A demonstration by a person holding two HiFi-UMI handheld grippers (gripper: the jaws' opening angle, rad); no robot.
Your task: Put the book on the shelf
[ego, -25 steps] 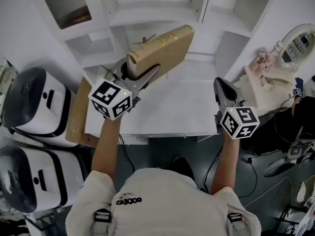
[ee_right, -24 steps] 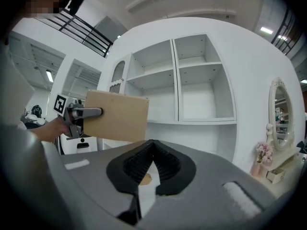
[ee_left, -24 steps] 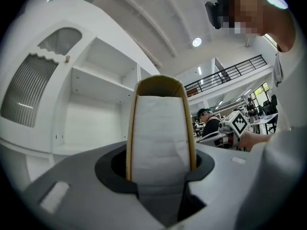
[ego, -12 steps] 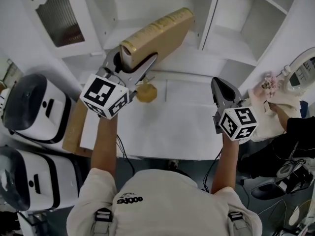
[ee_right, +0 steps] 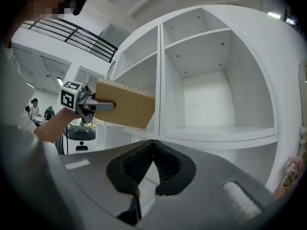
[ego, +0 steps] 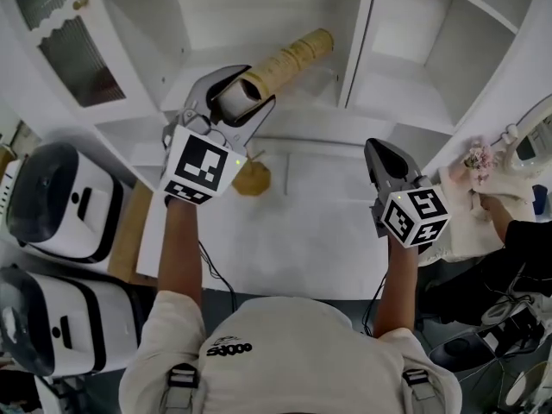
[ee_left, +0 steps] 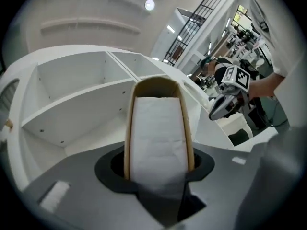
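Book (ego: 293, 54), clamped at one end by the left gripper (ego: 235, 102), points into the shelf (ego: 355, 41); the right gripper (ego: 379, 152) is closed, empty, well apart.

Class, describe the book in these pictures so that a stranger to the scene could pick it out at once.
Start at the big white shelf unit. In front of its left section, the left gripper is shut on one end of the book. It is the only thick tan slab held in the air, white page edges showing between its covers.
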